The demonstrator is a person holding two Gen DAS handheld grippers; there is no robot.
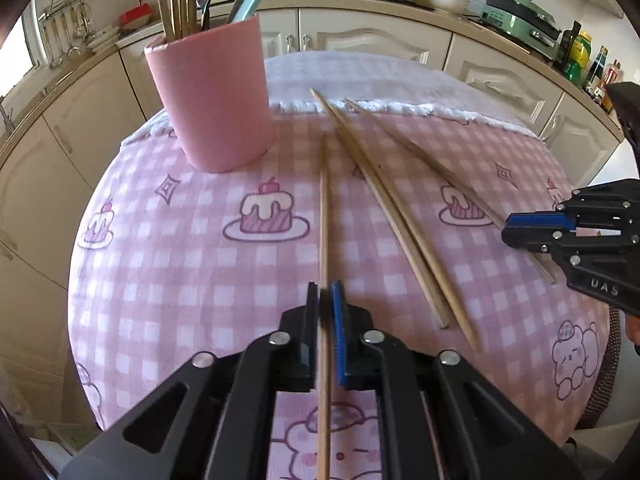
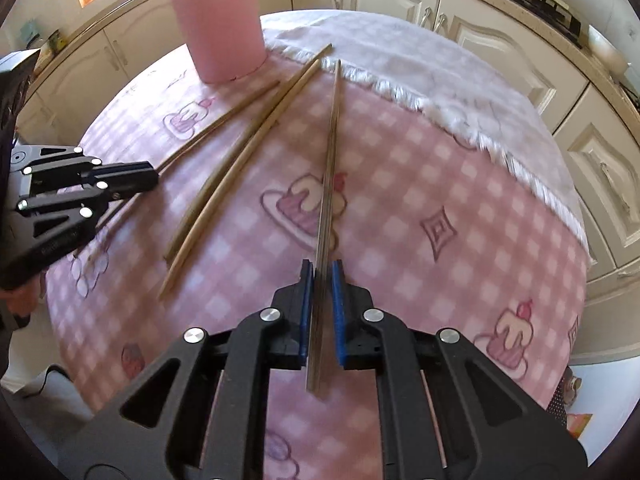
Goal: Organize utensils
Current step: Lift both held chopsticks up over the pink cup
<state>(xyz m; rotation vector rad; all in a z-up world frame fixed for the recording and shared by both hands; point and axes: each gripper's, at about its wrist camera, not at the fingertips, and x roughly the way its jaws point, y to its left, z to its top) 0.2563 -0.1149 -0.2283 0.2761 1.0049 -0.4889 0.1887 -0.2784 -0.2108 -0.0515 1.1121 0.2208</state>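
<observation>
A pink utensil cup [image 1: 212,96] with several chopsticks and utensils in it stands at the table's far left; it also shows in the right wrist view [image 2: 218,20]. My left gripper [image 1: 325,292] is shut on a wooden chopstick [image 1: 323,216] that points toward the cup. My right gripper [image 2: 322,270] is shut on another chopstick [image 2: 330,152], low over the cloth. It shows from the side in the left wrist view [image 1: 510,229]. Two loose chopsticks [image 1: 384,208] lie between the grippers, also seen in the right wrist view [image 2: 236,160].
The round table has a pink checked cloth [image 1: 180,264] and a white fringed cloth [image 1: 380,76] at its far side. Kitchen cabinets [image 1: 360,36] and a counter with bottles [image 1: 580,52] ring the table.
</observation>
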